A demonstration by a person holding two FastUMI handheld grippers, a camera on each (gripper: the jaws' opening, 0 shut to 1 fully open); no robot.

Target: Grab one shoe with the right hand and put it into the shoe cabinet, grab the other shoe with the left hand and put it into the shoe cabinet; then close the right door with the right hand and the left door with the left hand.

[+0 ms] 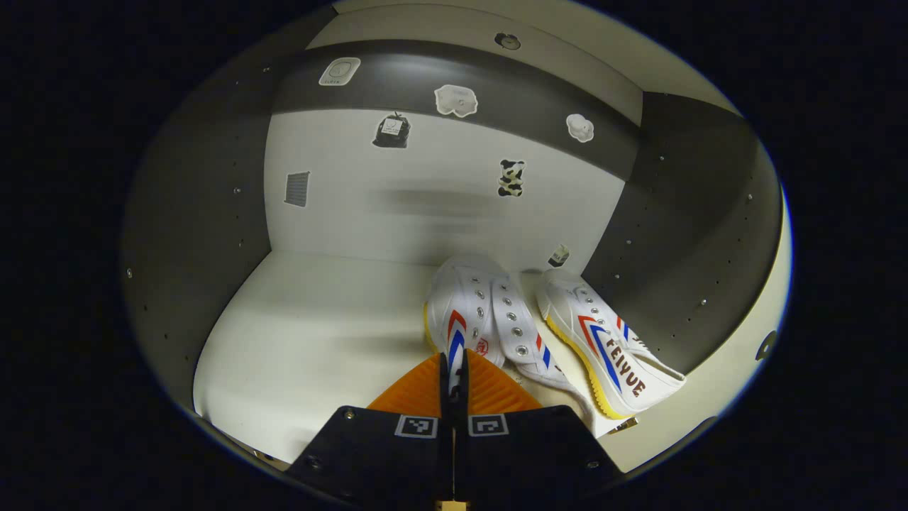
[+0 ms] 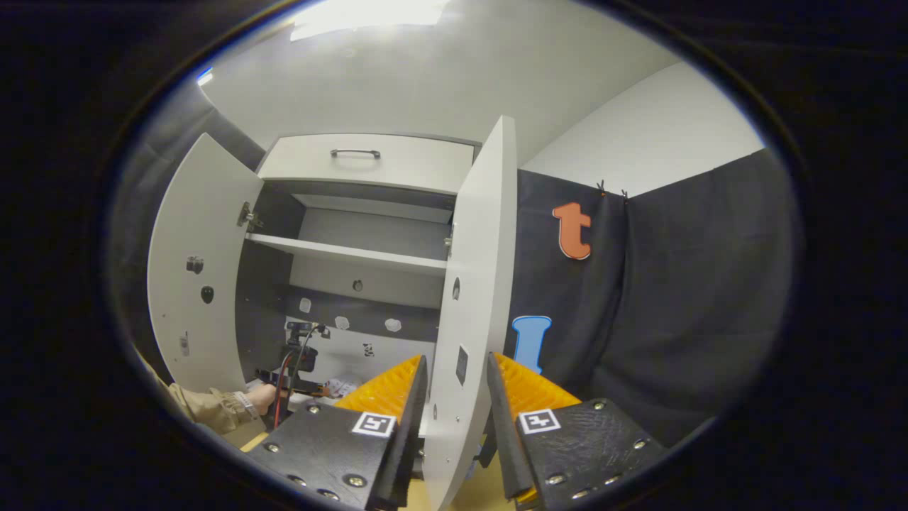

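Two shoes (image 1: 539, 333) in cabinet (image 1: 340, 213), "FEIYUE" print.

**Two handheld grippers and a khaki sleeve**

In the left gripper view, the left gripper (image 1: 454, 376) has black textured finger carriers, each bearing a small square black-and-white coded marker near its inner edge, with round screw heads at the corners. Ribbed, wedge-shaped fingers (image 1: 418, 390) rise ahead of the carriers.

In the right gripper view, the right gripper (image 2: 454, 397) shows the same build: black carriers with a rough surface, one square marker each, several silver screw heads along the lower edges, and ribbed wedge fingers (image 2: 386, 390).

Farther off there, a person's hand (image 2: 264, 397) emerges from a khaki sleeve (image 2: 206, 408) with a gathered cuff; a red cable (image 2: 281, 380) and a black one run along the device it grips.
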